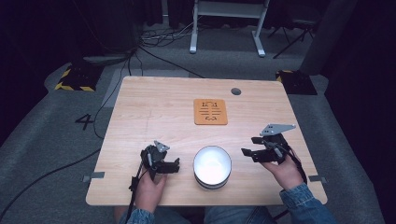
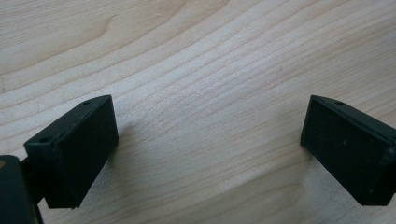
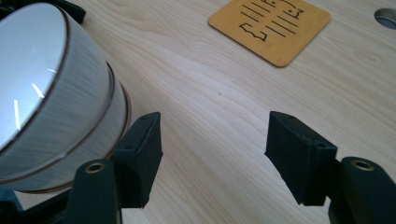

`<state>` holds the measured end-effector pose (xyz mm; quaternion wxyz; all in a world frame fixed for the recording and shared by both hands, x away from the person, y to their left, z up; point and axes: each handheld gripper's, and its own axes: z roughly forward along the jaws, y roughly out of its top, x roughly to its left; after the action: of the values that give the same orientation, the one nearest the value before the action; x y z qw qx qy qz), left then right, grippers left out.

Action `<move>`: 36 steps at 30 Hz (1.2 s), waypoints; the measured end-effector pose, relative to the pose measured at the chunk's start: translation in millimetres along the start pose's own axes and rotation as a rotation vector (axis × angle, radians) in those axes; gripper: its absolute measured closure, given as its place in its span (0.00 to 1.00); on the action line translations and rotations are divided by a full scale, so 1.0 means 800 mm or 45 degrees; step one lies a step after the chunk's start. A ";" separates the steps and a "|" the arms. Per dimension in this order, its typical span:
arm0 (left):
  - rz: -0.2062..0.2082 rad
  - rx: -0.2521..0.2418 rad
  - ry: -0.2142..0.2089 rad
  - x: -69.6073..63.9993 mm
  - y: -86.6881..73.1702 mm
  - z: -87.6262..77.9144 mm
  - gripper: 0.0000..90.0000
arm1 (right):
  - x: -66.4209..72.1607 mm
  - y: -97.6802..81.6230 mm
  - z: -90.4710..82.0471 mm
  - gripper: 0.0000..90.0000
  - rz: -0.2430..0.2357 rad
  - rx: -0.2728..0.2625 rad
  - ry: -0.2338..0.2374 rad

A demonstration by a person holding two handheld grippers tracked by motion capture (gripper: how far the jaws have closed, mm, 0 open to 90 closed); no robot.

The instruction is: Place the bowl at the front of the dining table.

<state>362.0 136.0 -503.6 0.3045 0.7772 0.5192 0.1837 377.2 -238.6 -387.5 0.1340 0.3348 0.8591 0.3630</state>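
Observation:
A white bowl (image 1: 212, 166) with thin dark rim lines, stacked on a second one, stands near the table's front edge between my two grippers. In the right gripper view the stacked bowls (image 3: 51, 102) lie just left of the left jaw. My left gripper (image 1: 176, 165) rests to the left of the bowl, pointing at it. Its jaws (image 2: 208, 121) stand wide apart over bare wood, open. My right gripper (image 1: 249, 145) hovers to the right of the bowl, open (image 3: 215, 135), with nothing between its pads. An orange square coaster (image 1: 210, 111) with black markings lies farther back at mid table (image 3: 271, 28).
The wooden table (image 1: 154, 107) has a round grommet hole (image 1: 236, 91) near its far edge (image 3: 387, 16). Cables trail over the grey floor at the left, and a white desk frame (image 1: 226, 28) stands behind the table.

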 end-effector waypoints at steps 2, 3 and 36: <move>0.000 0.000 0.000 0.000 0.000 0.000 0.05 | 0.004 0.008 -0.001 0.40 -0.017 -0.003 0.016; 0.000 0.000 0.000 0.000 0.000 0.000 0.05 | 0.006 0.012 -0.001 0.40 -0.028 -0.001 0.018; 0.002 0.001 0.004 0.000 0.000 0.000 0.05 | 0.075 0.077 0.075 0.69 -0.222 0.232 0.252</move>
<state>362.0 136.2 -503.4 0.3033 0.7774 0.5191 0.1848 390.8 -134.8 -384.3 0.0488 0.2325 0.9233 0.3018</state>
